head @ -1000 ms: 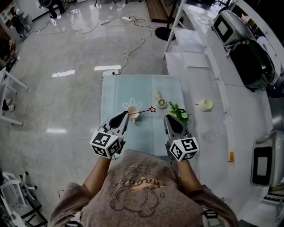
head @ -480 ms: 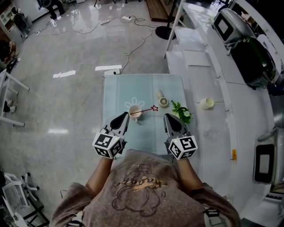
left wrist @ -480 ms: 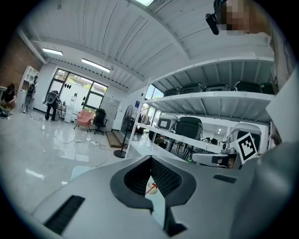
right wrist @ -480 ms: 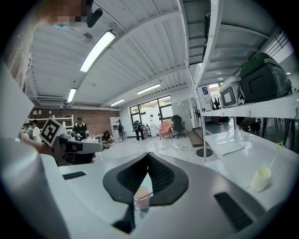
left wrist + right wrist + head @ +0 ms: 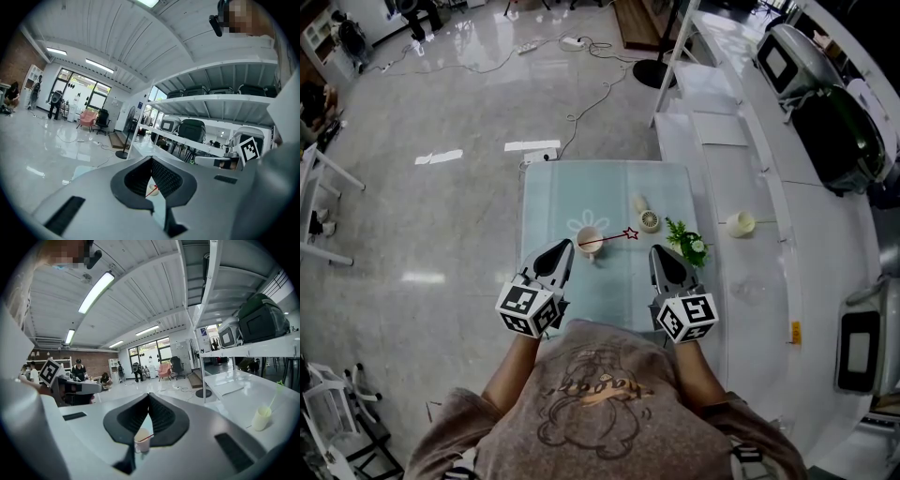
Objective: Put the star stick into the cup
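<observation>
Head view looks down on a small square table (image 5: 553, 187) under a pale blue-green cloth with a faint flower print. It stands on glossy grey floor tiles (image 5: 441, 216) that mirror the ceiling lights. At the table's 12 o'clock, cables (image 5: 581, 94) trail across the floor. At its 3 o'clock, a long white counter (image 5: 722, 141) runs just beside the table edge and carries a pale tumbler with a straw (image 5: 739, 224).

The cup (image 5: 589, 237), small, round and cream, stands near the middle of the cloth. The star stick (image 5: 607, 238), a thin red rod with an outlined star tip, stands in it and leans toward 3 o'clock, so the star hangs beyond the rim. A little round white fan (image 5: 649, 221) lies at the cup's 2 o'clock. A leafy green sprig (image 5: 684, 241) sits at 3 o'clock, near the table's right edge.

The 2 grippers are grey with dark ribbed pads and hover over the table's 6 o'clock edge. The left gripper (image 5: 562, 246) is at the cup's 7 o'clock and the right gripper (image 5: 659, 251) at its 5 o'clock. Each has its jaws pressed together with nothing between them. Open cloth spreads from 9 to 12 o'clock of the cup.
</observation>
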Available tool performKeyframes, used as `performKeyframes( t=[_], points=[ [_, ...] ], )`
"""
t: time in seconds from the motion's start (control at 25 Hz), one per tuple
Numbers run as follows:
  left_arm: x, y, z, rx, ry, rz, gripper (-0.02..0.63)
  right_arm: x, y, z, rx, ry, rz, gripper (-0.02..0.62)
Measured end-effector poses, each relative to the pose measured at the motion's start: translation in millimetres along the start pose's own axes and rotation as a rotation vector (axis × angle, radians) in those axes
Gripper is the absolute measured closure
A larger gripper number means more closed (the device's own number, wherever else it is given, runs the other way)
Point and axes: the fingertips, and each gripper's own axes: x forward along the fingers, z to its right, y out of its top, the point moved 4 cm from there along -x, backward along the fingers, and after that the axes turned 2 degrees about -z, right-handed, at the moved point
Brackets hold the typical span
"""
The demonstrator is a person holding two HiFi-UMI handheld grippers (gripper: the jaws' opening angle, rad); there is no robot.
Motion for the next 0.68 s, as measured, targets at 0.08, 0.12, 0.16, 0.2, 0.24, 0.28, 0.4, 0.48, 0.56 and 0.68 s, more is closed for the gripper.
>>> performKeyframes(
  t=[0.08, 0.12, 0.16, 0.2, 0.24, 0.28, 0.4, 0.48, 0.56, 0.68],
  points=[
    [-0.4, -0.6, -0.5, -0.008, 0.002, -0.003, 0.584, 0.2, 0.2, 0.4, 0.003, -0.003, -0.001, 0.595],
    [-0.7, -0.4, -0.9, -0.011, 0.002, -0.003, 0.584, 0.2, 0.6, 0.5, 0.004, -0.005, -0.001, 0.595],
    [-1.0, -0.7, -1.5, -0.011, 0.003, -0.005, 0.584, 0.3, 0.9, 0.6, 0.006, -0.006, -0.001, 0.595],
    [-1.1, -1.0, -2.1, -0.008, 0.003, -0.006, 0.584, 0.3, 1.2, 0.8, 0.008, -0.007, 0.000, 0.595],
    [-0.9, -0.8, -2.5, -0.006, 0.003, -0.006, 0.584, 0.4, 1.2, 1.2, 0.010, -0.009, 0.000, 0.595],
    [-0.5, -0.3, -2.8, -0.005, 0.002, -0.006, 0.584, 0.5, 0.9, 1.6, 0.011, -0.010, -0.002, 0.595],
    [0.4, -0.8, -4.2, -0.004, -0.002, -0.009, 0.584, 1.3, -1.8, 2.5, 0.015, -0.015, -0.008, 0.595],
    [0.6, -2.1, -5.3, -0.003, -0.003, -0.012, 0.584, 1.7, -3.5, 2.6, 0.018, -0.017, -0.009, 0.597],
    [1.5, -2.3, -5.7, 0.002, -0.003, -0.014, 0.584, 2.3, -3.6, 3.4, 0.019, -0.017, -0.009, 0.596],
    [3.8, -1.1, -4.9, 0.018, -0.004, -0.016, 0.584, 3.4, -2.5, 5.4, 0.020, -0.016, -0.008, 0.596]
  ],
)
